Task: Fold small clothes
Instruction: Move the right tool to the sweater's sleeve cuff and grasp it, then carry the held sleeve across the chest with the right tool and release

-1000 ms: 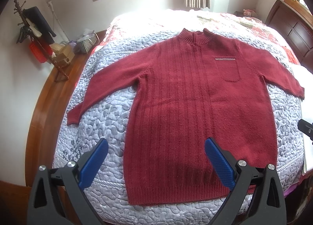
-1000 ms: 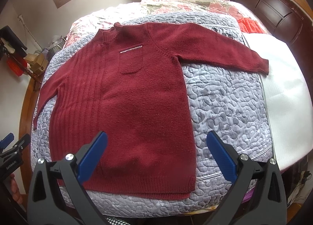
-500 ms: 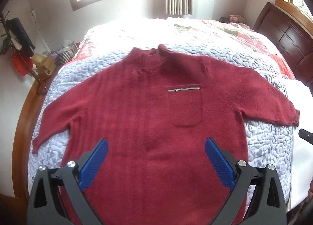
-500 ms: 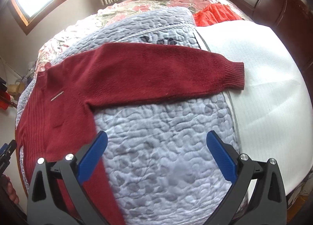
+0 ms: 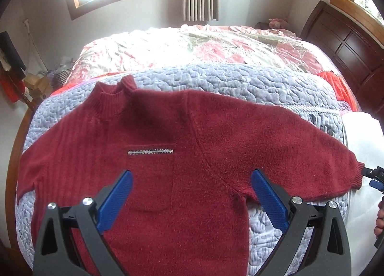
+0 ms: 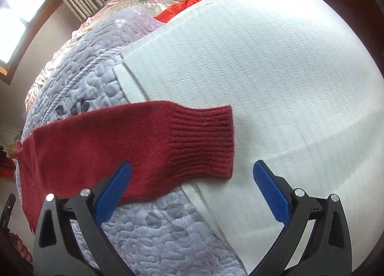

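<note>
Both grippers hang wide and empty: left gripper (image 5: 189, 198) over the sweater (image 5: 168, 160), right gripper (image 6: 192, 188) nearing its cuff (image 6: 204, 141), likely the first grab.

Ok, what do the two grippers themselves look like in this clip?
Both look alike. The left gripper and the right gripper each have two black plastic arms with triangular cut-outs and silver bolt heads, tipped with blue ribbed pads. No cables, markings or sleeves show.
</note>
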Motion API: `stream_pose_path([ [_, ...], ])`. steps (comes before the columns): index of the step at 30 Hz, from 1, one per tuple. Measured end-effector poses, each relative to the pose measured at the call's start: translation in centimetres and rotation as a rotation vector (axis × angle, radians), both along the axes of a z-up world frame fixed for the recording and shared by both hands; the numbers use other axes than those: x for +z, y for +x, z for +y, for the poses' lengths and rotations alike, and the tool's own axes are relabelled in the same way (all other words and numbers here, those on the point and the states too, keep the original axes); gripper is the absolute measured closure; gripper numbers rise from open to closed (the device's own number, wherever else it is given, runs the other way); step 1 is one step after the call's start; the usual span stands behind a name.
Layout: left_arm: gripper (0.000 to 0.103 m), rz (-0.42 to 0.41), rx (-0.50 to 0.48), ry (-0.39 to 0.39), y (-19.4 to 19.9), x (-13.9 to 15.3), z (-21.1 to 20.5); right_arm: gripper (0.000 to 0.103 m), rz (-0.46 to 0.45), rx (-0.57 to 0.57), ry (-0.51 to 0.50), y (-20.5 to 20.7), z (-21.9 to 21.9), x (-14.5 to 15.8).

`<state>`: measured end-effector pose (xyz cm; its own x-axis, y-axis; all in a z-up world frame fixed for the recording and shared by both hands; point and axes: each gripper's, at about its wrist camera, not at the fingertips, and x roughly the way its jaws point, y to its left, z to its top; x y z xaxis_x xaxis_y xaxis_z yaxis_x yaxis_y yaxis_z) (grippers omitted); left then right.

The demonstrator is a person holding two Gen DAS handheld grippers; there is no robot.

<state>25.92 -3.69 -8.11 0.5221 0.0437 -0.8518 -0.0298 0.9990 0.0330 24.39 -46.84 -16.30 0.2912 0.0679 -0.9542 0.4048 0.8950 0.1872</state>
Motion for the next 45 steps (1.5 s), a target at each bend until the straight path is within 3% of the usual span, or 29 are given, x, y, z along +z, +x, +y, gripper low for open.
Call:
stream_pose_path([
  [7,0.004,0.004,0.016,0.044,1.2,-0.7,-0.1,0.003,0.010,-0.016,0.081,1.3,-2.8,-2.5],
  [13,0.004,0.015,0.039,0.051,2.1,-1.3,0.3,0.007,-0.010,0.027,0.030,2.2,-2.6,-2.1],
  [14,0.004,0.019,0.043,0.050,2.2,-1.5,0.3,0.012,-0.004,0.036,0.005,2.2,-2.5,-2.0],
  [18,0.004,0.029,0.058,0.038,2.5,-1.8,0.6,0.060,0.050,0.110,-0.130,2.5,-1.4,-1.9],
  [21,0.004,0.033,0.060,0.044,2.5,-1.9,1.1,0.093,0.058,0.124,-0.069,2.8,-1.5,-1.8],
  [29,0.004,0.037,0.101,0.078,1.9,-2.2,6.2,0.095,-0.065,0.194,-0.076,1.7,2.6,3.2],
  [33,0.004,0.039,0.152,0.084,1.4,-2.1,9.7,0.095,-0.134,0.330,-0.076,1.4,9.4,6.8],
  [38,0.004,0.056,0.210,0.066,0.5,-2.3,13.5,0.095,-0.228,0.483,0.058,2.6,19.6,10.5],
  [41,0.004,0.057,0.234,0.062,-0.3,-2.3,15.5,0.095,-0.247,0.560,0.153,3.8,26.3,11.1],
  [45,0.004,0.070,0.261,0.051,-0.8,-2.7,17.8,0.095,-0.214,0.659,0.180,4.7,33.7,9.3],
])
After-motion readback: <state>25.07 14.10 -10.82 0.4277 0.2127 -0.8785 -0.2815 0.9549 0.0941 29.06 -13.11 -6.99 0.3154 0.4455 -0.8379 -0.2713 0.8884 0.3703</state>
